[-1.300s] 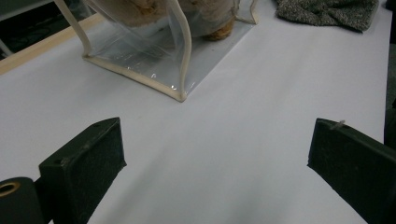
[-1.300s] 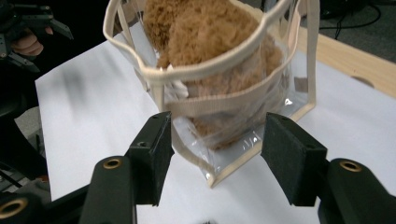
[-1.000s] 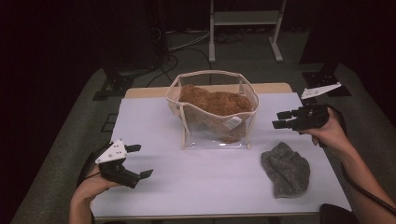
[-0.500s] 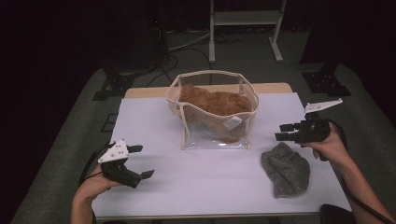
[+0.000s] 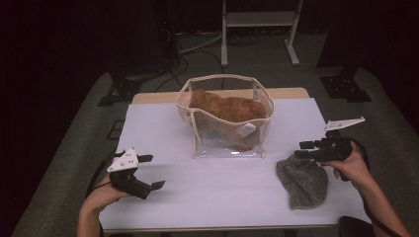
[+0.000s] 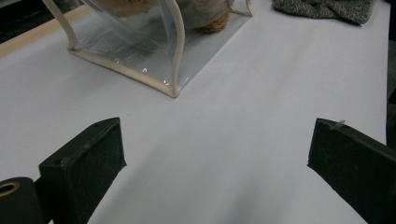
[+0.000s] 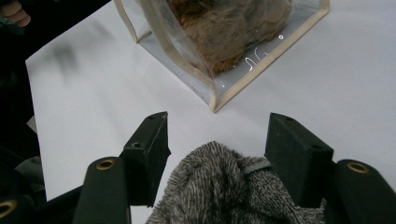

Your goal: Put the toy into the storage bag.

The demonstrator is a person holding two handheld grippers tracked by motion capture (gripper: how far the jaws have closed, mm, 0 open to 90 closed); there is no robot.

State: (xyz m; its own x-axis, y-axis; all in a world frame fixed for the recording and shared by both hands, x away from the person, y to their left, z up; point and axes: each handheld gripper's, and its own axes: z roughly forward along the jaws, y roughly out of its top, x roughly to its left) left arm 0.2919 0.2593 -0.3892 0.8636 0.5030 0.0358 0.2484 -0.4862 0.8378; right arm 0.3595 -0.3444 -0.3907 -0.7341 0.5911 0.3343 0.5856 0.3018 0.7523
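Since the earlier frames, the right gripper [image 5: 307,149] has dropped to the grey fuzzy cloth [image 5: 303,180] on the white table [image 5: 227,197], its jaws just opening, while the left gripper [image 5: 149,172] sits spread near the front left corner. Between them stands a clear cream-trimmed bag [image 5: 226,118] holding a brown plush fabric [image 5: 227,107]. From the left gripper view, its jaws gape over bare table, the bag [image 6: 140,51] ahead. From the right gripper view, open jaws straddle the cloth [image 7: 224,191], pads not pressing it.
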